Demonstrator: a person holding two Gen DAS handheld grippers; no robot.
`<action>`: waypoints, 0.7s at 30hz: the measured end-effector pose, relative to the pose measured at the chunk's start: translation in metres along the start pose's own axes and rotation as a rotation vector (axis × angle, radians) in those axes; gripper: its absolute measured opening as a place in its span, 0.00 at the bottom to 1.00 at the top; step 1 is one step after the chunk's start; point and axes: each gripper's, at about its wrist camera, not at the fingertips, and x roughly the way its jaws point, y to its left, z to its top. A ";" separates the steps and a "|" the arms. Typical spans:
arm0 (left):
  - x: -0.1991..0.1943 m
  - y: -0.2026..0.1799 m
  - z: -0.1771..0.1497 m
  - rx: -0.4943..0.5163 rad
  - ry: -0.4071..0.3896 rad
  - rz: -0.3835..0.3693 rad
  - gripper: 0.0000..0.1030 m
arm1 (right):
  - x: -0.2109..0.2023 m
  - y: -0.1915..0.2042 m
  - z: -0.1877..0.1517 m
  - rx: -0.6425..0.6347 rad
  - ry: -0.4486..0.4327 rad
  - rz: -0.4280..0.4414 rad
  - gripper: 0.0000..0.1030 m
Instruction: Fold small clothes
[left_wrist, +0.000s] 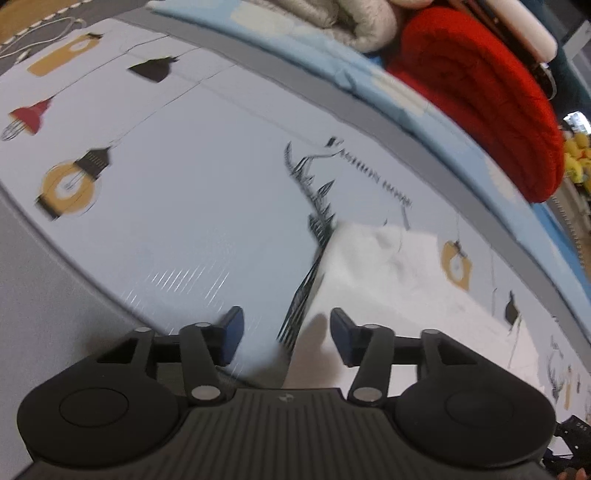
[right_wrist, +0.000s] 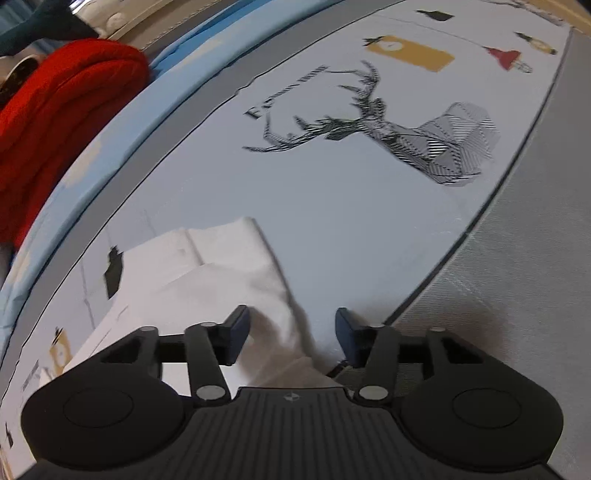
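Note:
A small white garment (left_wrist: 388, 273) lies folded on a pale printed cloth (left_wrist: 192, 206). In the left wrist view my left gripper (left_wrist: 286, 334) hovers over the garment's near left edge, jaws apart, blue pads clear of the fabric. In the right wrist view the same white garment (right_wrist: 221, 269) sits at the lower left, and my right gripper (right_wrist: 291, 332) stands over its near right corner. Its jaws are apart too; white fabric lies between and below them, with neither pad pressing on it.
The cloth carries a black deer drawing (right_wrist: 388, 129) and lamp prints (left_wrist: 66, 184). A rolled red blanket (left_wrist: 480, 96) and a cream fleece (left_wrist: 332, 22) lie beyond a light blue sheet (left_wrist: 369, 74). A grey border (right_wrist: 517, 258) runs along the cloth's edge.

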 end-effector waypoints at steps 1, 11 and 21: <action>0.003 0.000 0.002 -0.001 -0.003 -0.016 0.57 | 0.001 0.001 0.000 -0.010 0.003 0.019 0.55; 0.028 -0.012 0.000 0.072 0.015 -0.057 0.56 | 0.020 0.011 0.006 -0.084 0.034 0.128 0.57; 0.022 -0.033 0.004 0.203 -0.087 -0.053 0.07 | 0.018 0.028 0.009 -0.189 -0.040 0.127 0.09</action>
